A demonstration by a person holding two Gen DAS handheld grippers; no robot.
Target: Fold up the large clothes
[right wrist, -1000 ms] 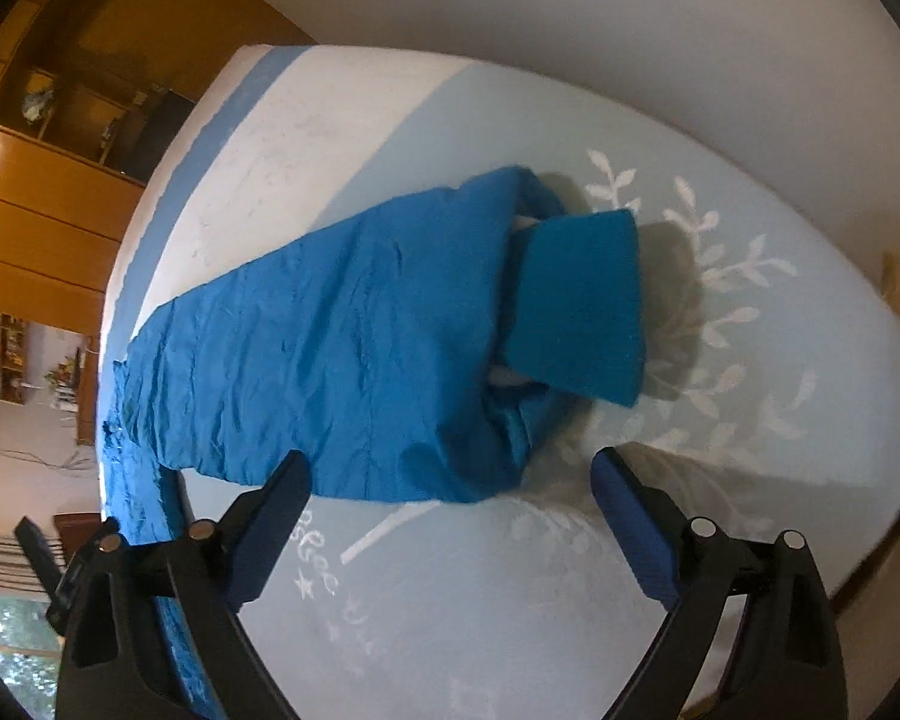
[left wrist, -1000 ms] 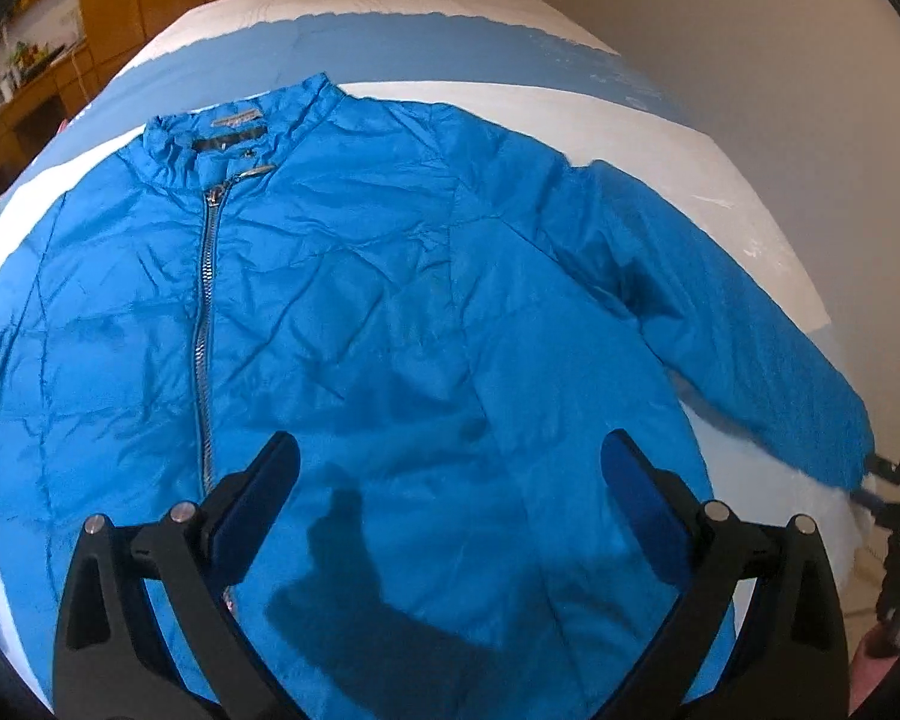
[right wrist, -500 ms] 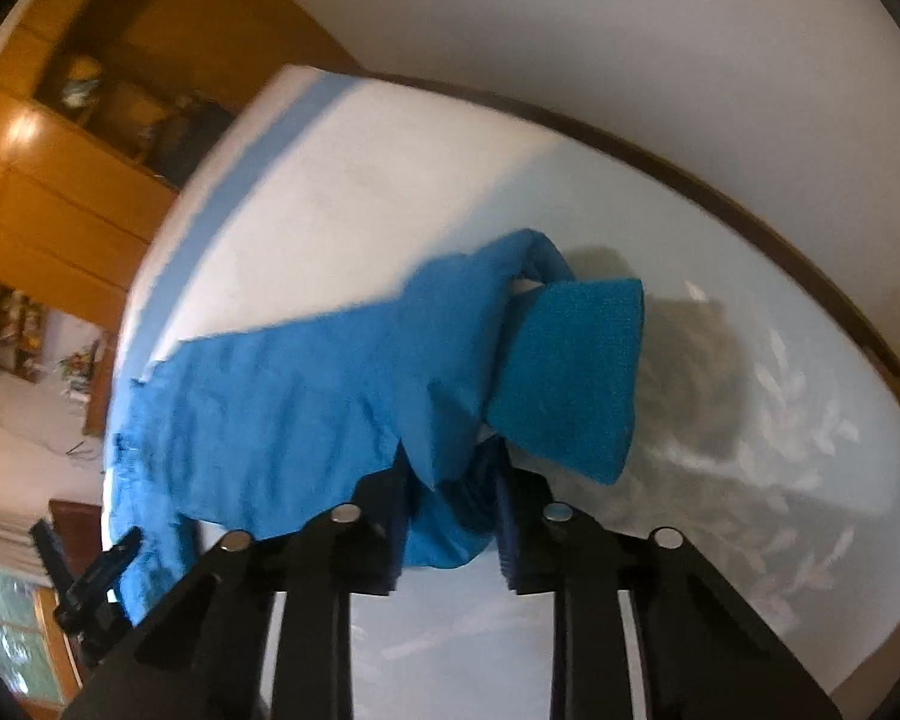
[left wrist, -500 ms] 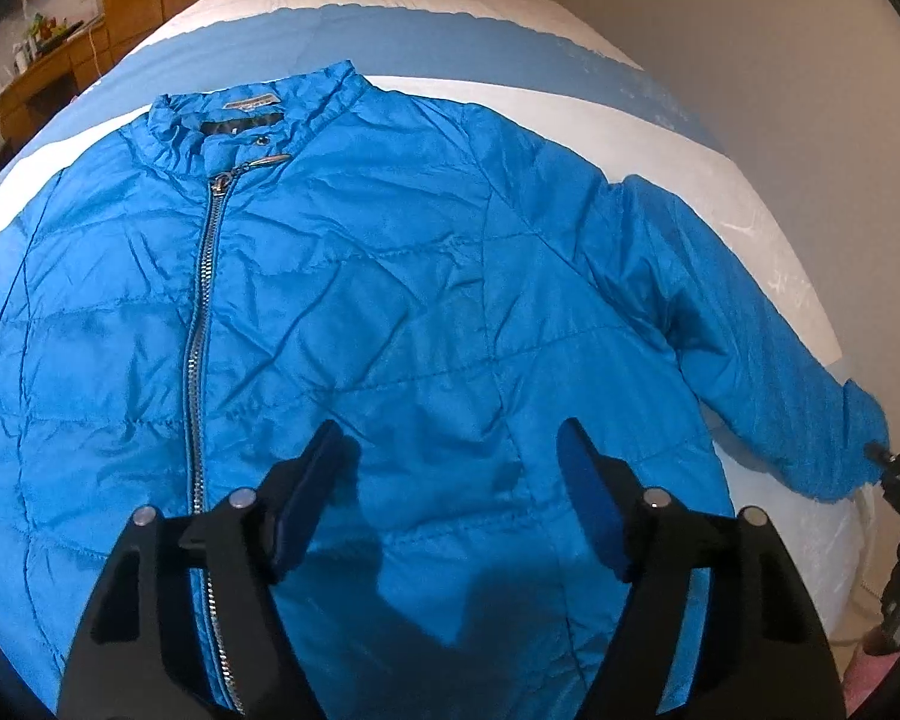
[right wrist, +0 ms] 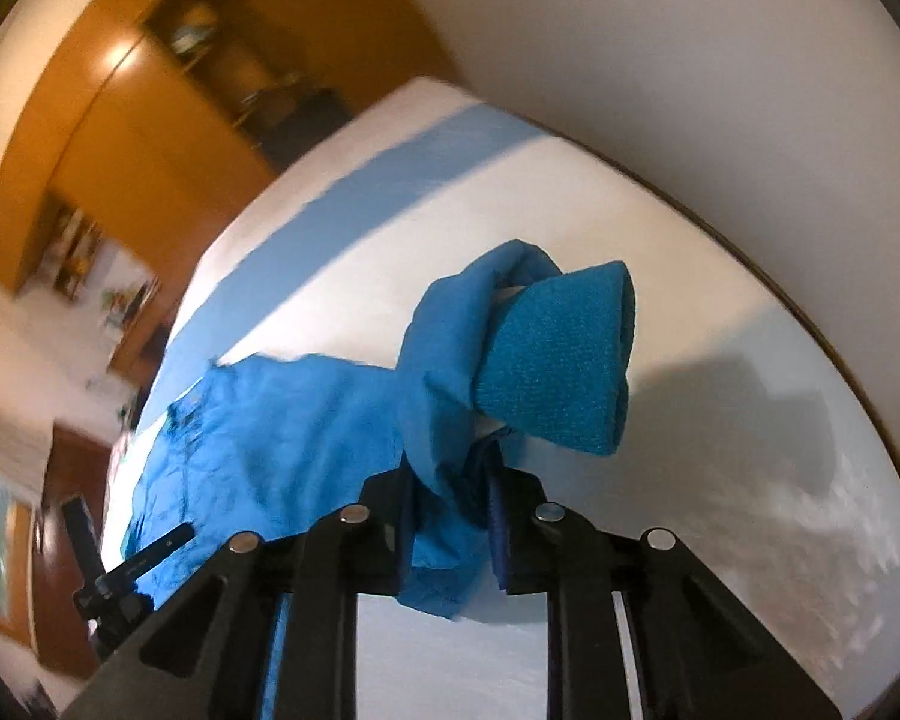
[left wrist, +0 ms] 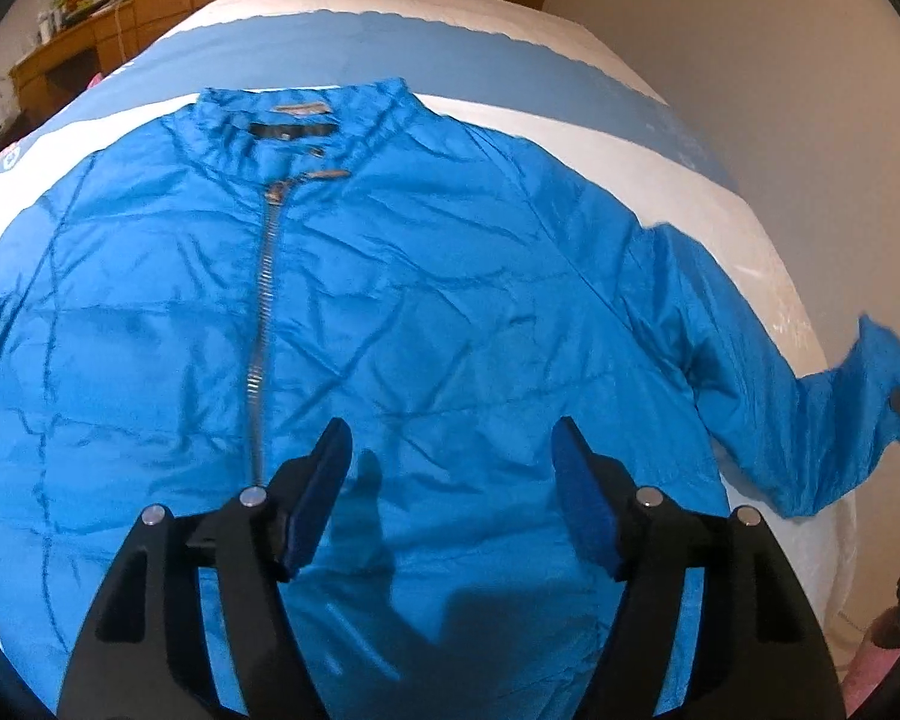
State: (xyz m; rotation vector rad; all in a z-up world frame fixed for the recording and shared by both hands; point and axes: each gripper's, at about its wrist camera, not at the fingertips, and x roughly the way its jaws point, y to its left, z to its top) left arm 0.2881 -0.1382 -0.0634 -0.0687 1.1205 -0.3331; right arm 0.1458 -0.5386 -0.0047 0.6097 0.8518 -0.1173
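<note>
**Sleeve pinched, body still flat**

The blue jacket (left wrist: 426,324) lies front-up on the bed (left wrist: 720,222), collar toward twelve o'clock. It looks light, soft and slippery, so seams, hem and knit cuff (right wrist: 561,360) seem the surest holds. The right gripper (right wrist: 450,516) is closing, pinching the sleeve near that cuff. The left gripper (left wrist: 450,492) hovers half-spread and narrowing over the chest, holding nothing. The collar label is unreadable.

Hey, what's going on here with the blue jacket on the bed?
A person with a handheld gripper in each hand is starting to fold a blue jacket spread, zipped, on the bed. The right gripper is clamped on the sleeve near its cuff, lifting it. The left gripper hovers over the jacket's front, its jaws closing, with nothing gripped.
</note>
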